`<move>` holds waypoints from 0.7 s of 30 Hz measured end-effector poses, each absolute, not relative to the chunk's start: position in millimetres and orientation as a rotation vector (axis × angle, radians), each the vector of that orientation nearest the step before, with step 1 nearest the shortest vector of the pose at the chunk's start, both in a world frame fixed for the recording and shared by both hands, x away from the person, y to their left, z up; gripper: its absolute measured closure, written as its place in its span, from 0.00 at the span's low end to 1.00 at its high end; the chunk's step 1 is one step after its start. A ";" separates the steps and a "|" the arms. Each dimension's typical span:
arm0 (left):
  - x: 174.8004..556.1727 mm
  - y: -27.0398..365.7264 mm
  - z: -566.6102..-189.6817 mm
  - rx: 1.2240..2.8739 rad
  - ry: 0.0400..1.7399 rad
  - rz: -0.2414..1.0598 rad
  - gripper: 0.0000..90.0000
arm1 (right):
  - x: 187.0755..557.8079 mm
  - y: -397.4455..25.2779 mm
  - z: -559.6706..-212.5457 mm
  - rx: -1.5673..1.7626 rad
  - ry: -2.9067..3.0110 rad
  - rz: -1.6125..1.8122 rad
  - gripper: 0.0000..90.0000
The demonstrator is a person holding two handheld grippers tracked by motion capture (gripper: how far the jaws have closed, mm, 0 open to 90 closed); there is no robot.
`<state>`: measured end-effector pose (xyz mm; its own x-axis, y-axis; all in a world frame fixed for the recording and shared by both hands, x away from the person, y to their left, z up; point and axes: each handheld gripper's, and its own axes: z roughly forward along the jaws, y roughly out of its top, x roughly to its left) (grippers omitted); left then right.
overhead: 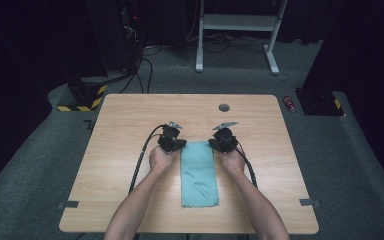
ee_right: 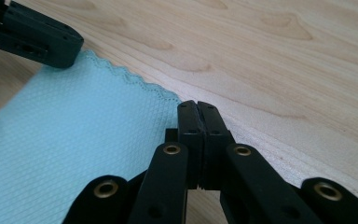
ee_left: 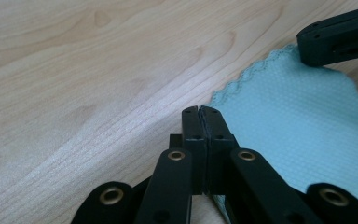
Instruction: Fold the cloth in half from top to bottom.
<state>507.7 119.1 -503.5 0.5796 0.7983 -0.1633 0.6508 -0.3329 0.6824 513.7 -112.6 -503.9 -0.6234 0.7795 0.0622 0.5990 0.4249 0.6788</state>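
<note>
- Forearms entering from 6 o'clock in the high view, each hand carrying one set of tongs to the far end of a teal cloth (overhead: 199, 172).
- Left tongs (ee_left: 199, 111): jaws pressed together at the cloth's far left corner; whether fabric is pinched between them, cannot tell.
- Right tongs (ee_right: 197, 105): jaws likewise together at the far right corner; pinch on the fabric not confirmable.
- Teal cloth: lying flat as a long strip at the centre of the wooden surface (overhead: 125, 125), running from 12 to 6 o'clock, scalloped edge facing 12 o'clock.
- Handling note, judged: both corners wanting an equal bite; lifting level and together, then carrying the far edge toward 6 o'clock, should be keeping the fold square and wrinkle-free.
</note>
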 end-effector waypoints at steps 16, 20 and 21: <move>503.6 128.2 -474.9 2.033 1.085 0.254 1.00 | 501.2 -120.8 -474.6 1.125 2.394 1.071 1.00; 505.7 125.2 -470.8 2.032 1.075 0.259 1.00 | 501.6 -123.5 -472.3 1.134 2.380 1.076 1.00; 506.6 126.1 -470.5 2.023 1.077 0.255 1.00 | 501.6 -123.9 -471.9 1.138 2.375 1.078 1.00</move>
<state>506.6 126.1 -470.5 0.6152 0.7666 -0.1841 0.6023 -0.3064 0.7371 501.6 -123.9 -471.9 -0.6438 0.7634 0.0533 0.5427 0.4064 0.7350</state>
